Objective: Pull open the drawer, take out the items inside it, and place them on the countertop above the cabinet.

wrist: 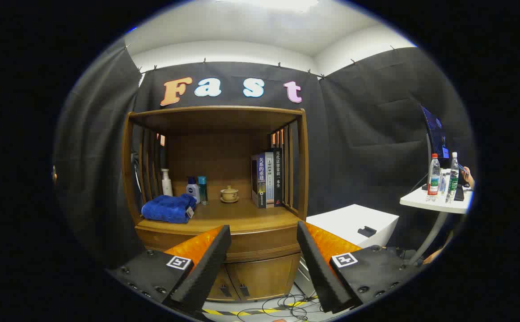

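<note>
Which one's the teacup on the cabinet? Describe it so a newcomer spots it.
Start at the wooden cabinet beyond the open tool and look at its countertop. The teacup sits mid-shelf on a saucer, between the small bottles and the upright books. It is the only squat, tan, lidded piece there.

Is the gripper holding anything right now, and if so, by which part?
Nothing is held. The gripper is open, its fingers apart, with the wooden cabinet's closed drawer front beyond them.

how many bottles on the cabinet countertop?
3: a white pump bottle behind the blue towel, then a white bottle and a teal bottle right of it. Towel may hide more.
</note>
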